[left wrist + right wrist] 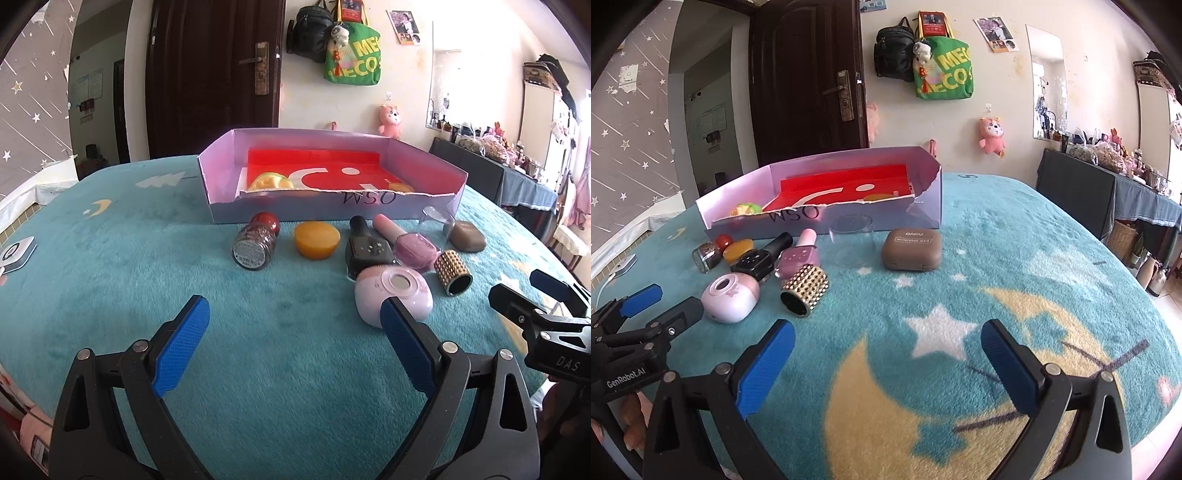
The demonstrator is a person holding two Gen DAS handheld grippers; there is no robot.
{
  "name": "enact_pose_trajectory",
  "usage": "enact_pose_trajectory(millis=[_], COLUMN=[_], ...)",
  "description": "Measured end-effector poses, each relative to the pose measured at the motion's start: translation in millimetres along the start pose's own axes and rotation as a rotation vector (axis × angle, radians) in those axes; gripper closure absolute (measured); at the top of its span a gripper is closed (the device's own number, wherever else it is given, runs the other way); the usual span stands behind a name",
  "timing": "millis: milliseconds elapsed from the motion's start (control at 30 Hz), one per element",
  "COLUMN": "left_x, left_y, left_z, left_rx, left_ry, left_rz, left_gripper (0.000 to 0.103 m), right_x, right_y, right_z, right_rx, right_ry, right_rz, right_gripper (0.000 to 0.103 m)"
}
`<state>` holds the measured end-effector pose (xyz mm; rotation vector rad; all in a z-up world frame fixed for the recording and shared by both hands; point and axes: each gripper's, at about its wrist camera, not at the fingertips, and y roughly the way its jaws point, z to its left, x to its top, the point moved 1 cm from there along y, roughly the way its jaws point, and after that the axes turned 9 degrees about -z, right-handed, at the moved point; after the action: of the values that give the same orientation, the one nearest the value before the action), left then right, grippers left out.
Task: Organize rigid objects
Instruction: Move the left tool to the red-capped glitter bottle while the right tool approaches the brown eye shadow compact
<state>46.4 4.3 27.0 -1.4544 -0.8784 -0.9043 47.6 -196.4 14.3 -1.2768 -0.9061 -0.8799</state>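
Observation:
A lilac cardboard box with a red lining stands at the back of the teal blanket. A yellow-green toy lies inside. In front of it lie a glitter jar, an orange puck, a black bottle, a pink polish bottle, a gold studded cylinder, a pale pink round device, a clear glass and a brown case. My left gripper and right gripper both hover open and empty, short of the objects.
A small white device lies at the blanket's left edge. A dark door, hanging bags and a cluttered side table stand beyond the bed. The moon-and-star part of the blanket lies under my right gripper.

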Motion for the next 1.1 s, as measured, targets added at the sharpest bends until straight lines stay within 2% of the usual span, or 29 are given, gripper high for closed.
enact_pose_trajectory(millis=[300,600,733,967,1100], left_x=[26,43,45,47,49], left_y=[14,41,53,72,81], left_z=[15,25,33,40,42], left_rx=[-0.012,0.021,0.027,0.042,0.024], left_ry=[-0.02,-0.019,-0.022,0.031,0.035], left_rz=[0.048,0.118,0.167,0.234,0.259], left_gripper=[0.008,0.009,0.009,0.009,0.014], right_x=[22,50,57,62,59], right_y=[7,23,38,71,83], right_z=[-7,-15,-19,-24,-27], right_rx=[-0.025,-0.055,-0.069,-0.1,-0.101], right_ry=[-0.006,-0.015,-0.021,-0.053,-0.051], right_rz=[0.005,0.034,0.086,0.223,0.27], right_gripper=[0.0,0.0,0.0,0.0,0.002])
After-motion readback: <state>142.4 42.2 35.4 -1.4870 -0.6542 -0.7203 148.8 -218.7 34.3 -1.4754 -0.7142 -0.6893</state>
